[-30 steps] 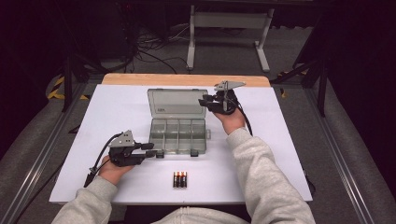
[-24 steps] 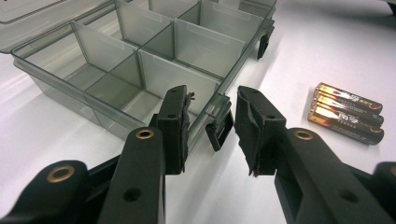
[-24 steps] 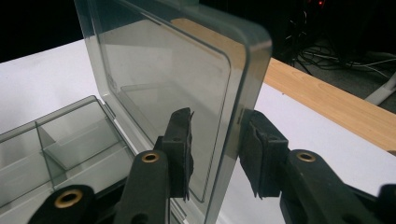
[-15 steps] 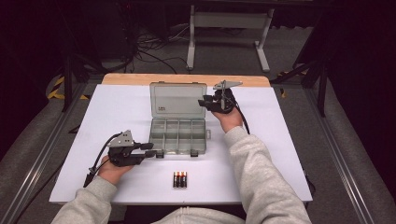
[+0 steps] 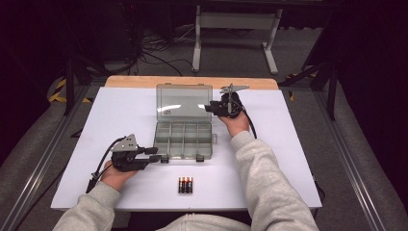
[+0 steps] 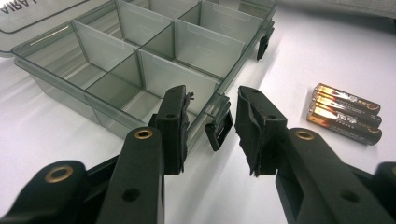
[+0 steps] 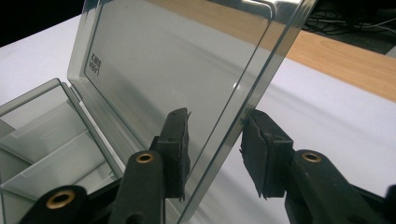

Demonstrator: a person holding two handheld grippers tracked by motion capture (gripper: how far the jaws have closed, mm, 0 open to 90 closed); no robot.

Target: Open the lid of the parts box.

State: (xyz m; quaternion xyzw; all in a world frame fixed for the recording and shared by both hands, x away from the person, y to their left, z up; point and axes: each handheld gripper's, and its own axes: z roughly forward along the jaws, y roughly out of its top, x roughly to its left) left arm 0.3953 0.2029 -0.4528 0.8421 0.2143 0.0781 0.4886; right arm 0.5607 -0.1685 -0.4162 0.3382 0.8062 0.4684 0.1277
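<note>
A clear grey compartment box [image 5: 183,139] lies open on the white tabletop, its lid [image 5: 184,102] tilted back. My left gripper [image 5: 161,155] is at the box's front left corner. In the left gripper view the left gripper [image 6: 212,100] is open, straddling the front wall and its black latch [image 6: 218,130], with gaps to both pads. My right gripper [image 5: 209,107] is at the lid's right edge. Its jaws have just been opening; in the right gripper view the right gripper [image 7: 217,121] straddles the lid [image 7: 177,60] loosely. Three batteries [image 5: 185,185] lie side by side before the box.
The white tabletop [image 5: 288,144] has free room left and right of the box. A wooden strip [image 5: 192,81] runs along the far edge. The batteries [image 6: 345,112] lie to the right of my left gripper's jaws. Dark floor, cables and a stand lie beyond the table.
The lid has swung further back and lower. My right hand has sunk with it. The left hand and the batteries have stayed put.
</note>
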